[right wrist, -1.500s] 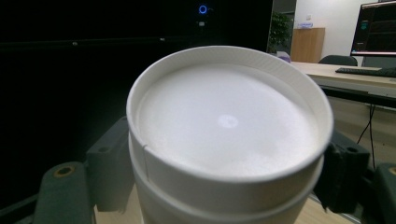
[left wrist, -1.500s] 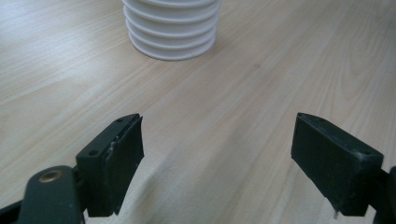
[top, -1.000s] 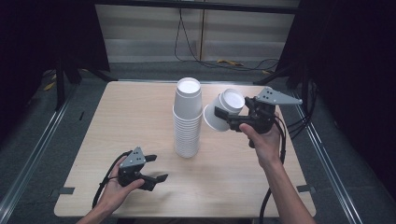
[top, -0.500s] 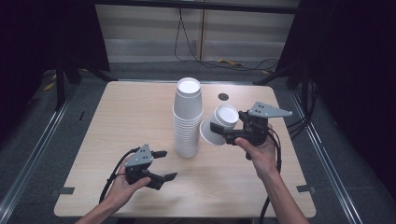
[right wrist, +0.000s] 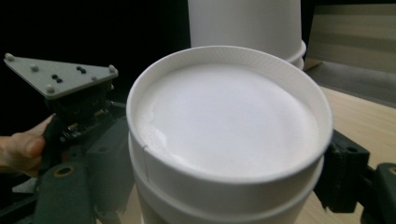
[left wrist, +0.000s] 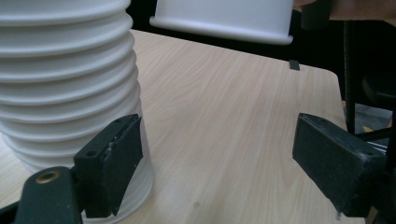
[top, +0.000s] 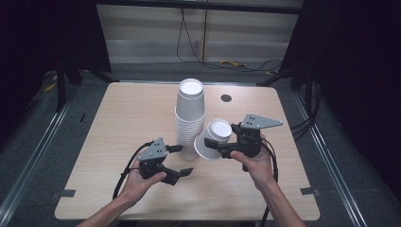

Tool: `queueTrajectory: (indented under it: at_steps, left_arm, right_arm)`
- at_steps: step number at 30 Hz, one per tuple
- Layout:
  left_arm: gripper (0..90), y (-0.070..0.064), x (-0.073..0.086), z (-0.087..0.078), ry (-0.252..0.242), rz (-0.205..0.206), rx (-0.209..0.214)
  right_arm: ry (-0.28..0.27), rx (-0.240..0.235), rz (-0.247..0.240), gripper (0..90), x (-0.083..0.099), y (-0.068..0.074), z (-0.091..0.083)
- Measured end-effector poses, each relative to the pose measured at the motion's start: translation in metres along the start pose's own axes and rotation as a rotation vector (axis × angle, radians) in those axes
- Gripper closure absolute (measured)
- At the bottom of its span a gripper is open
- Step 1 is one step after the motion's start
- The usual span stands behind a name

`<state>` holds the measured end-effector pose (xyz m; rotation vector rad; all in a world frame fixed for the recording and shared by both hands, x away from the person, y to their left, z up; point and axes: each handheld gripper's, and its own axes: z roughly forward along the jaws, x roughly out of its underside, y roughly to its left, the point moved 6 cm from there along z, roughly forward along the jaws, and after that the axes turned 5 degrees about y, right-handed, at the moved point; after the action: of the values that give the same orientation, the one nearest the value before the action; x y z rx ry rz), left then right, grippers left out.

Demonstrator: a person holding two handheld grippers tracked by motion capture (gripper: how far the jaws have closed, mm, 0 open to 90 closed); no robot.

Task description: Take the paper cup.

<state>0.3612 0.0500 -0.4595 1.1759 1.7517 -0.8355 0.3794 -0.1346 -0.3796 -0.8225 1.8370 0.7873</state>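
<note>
right tongs grip nested cups beside the cup stack

your right tongs (top: 221, 150) are clamped on a short nest of white paper cups (top: 213, 138), one cup seated inside another. you see the pair tilted, bases turned up and toward the camera above, rims pointing down toward the counter (top: 123, 118). the held cups sit just to the right of the tall cup stack (top: 190, 118), very close to its lower half; whether they touch it you cannot tell. in the right gripper view the round white base of the held cups (right wrist: 224, 126) lies between the two black jaws, with the stack (right wrist: 245, 25) rising right behind it.

your left tongs (top: 179, 161) stand wide open and hold nothing. they are low over the counter just in front of the stack's foot, on its left side. in the left gripper view one jaw lies right against the ribbed rims at the bottom of the stack (left wrist: 65, 84), and the other jaw is well out over bare wood (left wrist: 224, 121). the rim of the held cups (left wrist: 224, 21) hangs at the top of that view, beyond the stack.

the stack itself stands upright, bases upward, near the middle of the counter. a small dark hole (top: 226, 98) marks the counter behind the stack, to its right.
</note>
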Motion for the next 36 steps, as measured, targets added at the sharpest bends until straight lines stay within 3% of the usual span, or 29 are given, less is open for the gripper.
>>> queueTrajectory:
  at_steps: [3, 7, 15, 26, 36]
  left_arm:
    - [15.6, -0.002, -0.002, 0.002, -0.015, 0.011, 0.022]
    - [15.6, -0.001, -0.007, 0.002, -0.051, -0.013, 0.020]
    - [15.5, -0.002, -0.004, 0.003, -0.044, -0.009, 0.008]
    - [15.5, -0.006, 0.000, 0.007, -0.040, 0.009, 0.046]
    - [14.1, -0.006, 0.009, 0.014, -0.032, 0.000, 0.066]
  right_arm:
    - [0.015, 0.000, 0.020, 21.4, 0.008, -0.003, 0.004]
    - [0.029, -0.012, 0.037, 21.4, 0.020, -0.005, 0.011]
    - [0.046, -0.057, 0.036, 21.5, 0.030, 0.002, 0.021]
    - [0.102, -0.108, 0.040, 21.8, 0.047, 0.012, 0.037]
    - [0.102, -0.149, 0.033, 21.8, 0.048, 0.020, 0.042]
